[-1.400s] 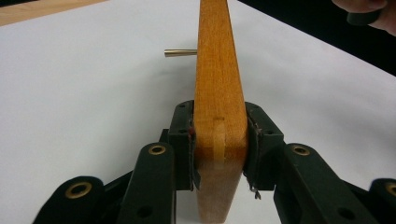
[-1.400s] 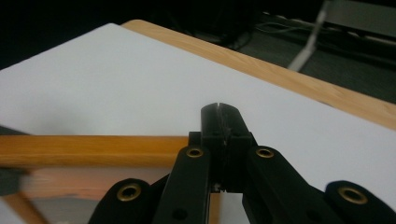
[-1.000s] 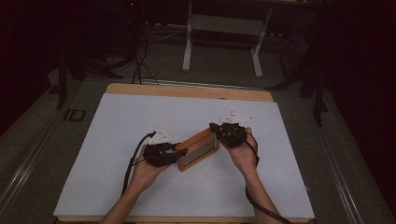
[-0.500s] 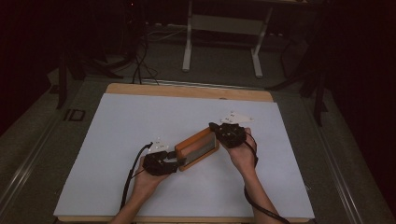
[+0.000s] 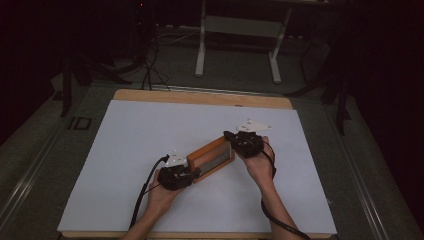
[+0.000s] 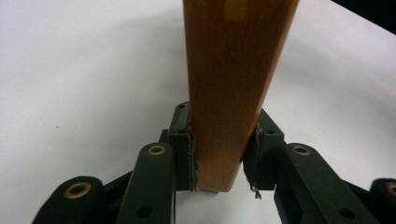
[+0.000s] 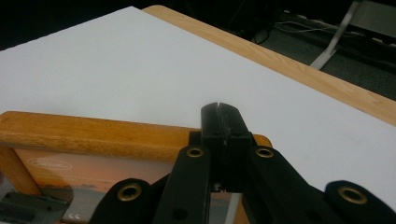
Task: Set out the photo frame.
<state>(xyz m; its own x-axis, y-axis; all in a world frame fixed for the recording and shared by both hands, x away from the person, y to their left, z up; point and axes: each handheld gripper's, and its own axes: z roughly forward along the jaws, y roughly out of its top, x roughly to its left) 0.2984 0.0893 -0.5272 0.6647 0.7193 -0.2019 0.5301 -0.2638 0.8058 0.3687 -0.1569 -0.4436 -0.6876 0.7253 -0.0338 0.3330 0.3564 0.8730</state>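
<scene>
Left gripper (image 5: 194,173) shifted down-left; both grippers' fingers clamp rectangular wooden frame (image 5: 210,159); right gripper (image 5: 229,136).

"ID" stands on the floor (image 5: 80,123) left of the table (image 5: 200,97).

Seen from above: white table (image 5: 125,150) with a wooden edge at the far side. Near the middle, a wooden frame (image 5: 211,159), lying slantwise, long side running from near-left to far-right. At its near-left end, left gripper (image 5: 192,174), held by a hand, cable trailing toward the table's near edge. At its far-right end, right gripper (image 5: 230,137), likewise in a hand. Beyond the table, dark floor, a metal stand (image 5: 239,27).
</scene>
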